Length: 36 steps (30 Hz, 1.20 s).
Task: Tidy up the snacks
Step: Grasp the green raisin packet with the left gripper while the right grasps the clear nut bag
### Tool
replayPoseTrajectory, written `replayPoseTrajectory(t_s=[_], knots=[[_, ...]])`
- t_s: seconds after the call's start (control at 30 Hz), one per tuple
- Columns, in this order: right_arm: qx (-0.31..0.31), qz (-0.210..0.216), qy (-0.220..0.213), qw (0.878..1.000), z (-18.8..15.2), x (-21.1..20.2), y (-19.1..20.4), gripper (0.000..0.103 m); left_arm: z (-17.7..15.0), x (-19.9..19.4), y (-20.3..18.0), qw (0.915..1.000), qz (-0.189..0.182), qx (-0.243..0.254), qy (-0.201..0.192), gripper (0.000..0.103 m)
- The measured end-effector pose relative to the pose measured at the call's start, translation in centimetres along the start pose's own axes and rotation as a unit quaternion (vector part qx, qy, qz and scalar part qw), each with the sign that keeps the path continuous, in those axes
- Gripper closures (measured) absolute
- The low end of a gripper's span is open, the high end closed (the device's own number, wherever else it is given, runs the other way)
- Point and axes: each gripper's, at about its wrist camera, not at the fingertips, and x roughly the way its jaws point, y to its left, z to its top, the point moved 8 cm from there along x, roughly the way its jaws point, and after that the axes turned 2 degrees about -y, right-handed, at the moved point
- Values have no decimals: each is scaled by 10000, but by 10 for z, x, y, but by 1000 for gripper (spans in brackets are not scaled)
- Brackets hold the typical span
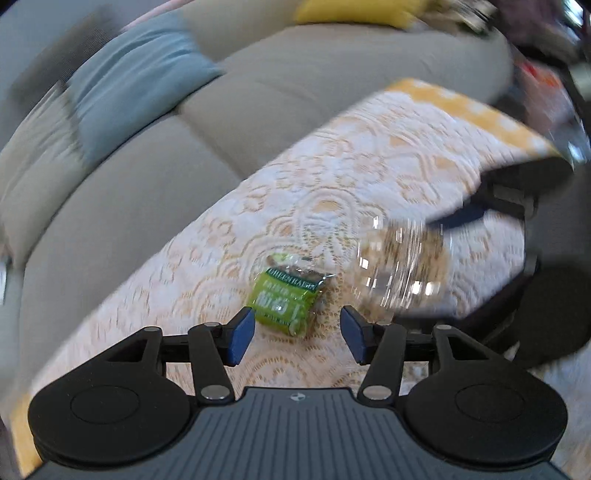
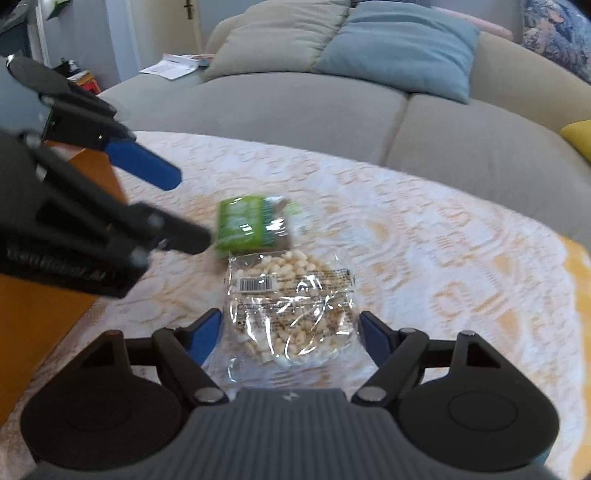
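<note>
A green snack packet (image 1: 286, 301) lies on the lace tablecloth (image 1: 388, 158), just ahead of my open left gripper (image 1: 297, 332). Its fingers stand either side of the packet's near end, not touching. A clear bag of pale puffed snacks (image 2: 291, 314) lies next to the green packet (image 2: 251, 225). My right gripper (image 2: 290, 339) is open with its fingers either side of the clear bag's near part. The clear bag shows blurred in the left wrist view (image 1: 402, 266). The left gripper appears at the left of the right wrist view (image 2: 173, 210).
A grey sofa (image 2: 295, 107) runs along the table's far side, with a blue cushion (image 2: 399, 48), a beige cushion (image 2: 280, 33) and a yellow cushion (image 2: 580, 136). Papers (image 2: 173, 66) lie on the sofa's far end. The bare wooden table edge (image 2: 33, 314) shows at the left.
</note>
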Motion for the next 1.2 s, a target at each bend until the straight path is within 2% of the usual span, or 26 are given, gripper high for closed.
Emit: replayPoseTrajectory(t_s=[0.1, 0.23, 0.3, 0.43, 0.63, 0.9, 1.03, 1.07, 1.17, 1.2], knots=[[212, -41, 44, 9998, -1, 0, -14, 25, 1, 14, -10, 9974, -161, 700, 114, 38], [476, 100, 110, 9988, -3, 3, -19, 25, 1, 37, -12, 9937, -499, 909, 415, 38], [502, 128, 122, 9986, -2, 5, -19, 25, 2, 49, -3, 9946, -430, 759, 570, 38], [641, 213, 161, 9976, -3, 7, -21, 25, 5, 58, 15, 9964, -511, 339, 587, 38], [819, 278, 251, 9959, -6, 12, -22, 25, 0, 78, 14, 9919, -537, 374, 1088, 33], [811, 286, 293, 9959, -10, 12, -21, 25, -2, 89, 9, 9902, -359, 433, 1282, 27], [730, 247, 304, 9966, -10, 12, -19, 25, -3, 89, 10, 9895, -346, 198, 1388, 30], [695, 233, 305, 9968, -10, 12, -18, 25, -4, 89, 10, 9891, -370, 92, 1421, 35], [628, 188, 307, 9974, -10, 13, -17, 26, -3, 87, 13, 9893, -228, -124, 1437, 40], [626, 181, 299, 9974, -10, 12, -18, 26, -4, 85, 15, 9891, -184, -254, 1442, 45]])
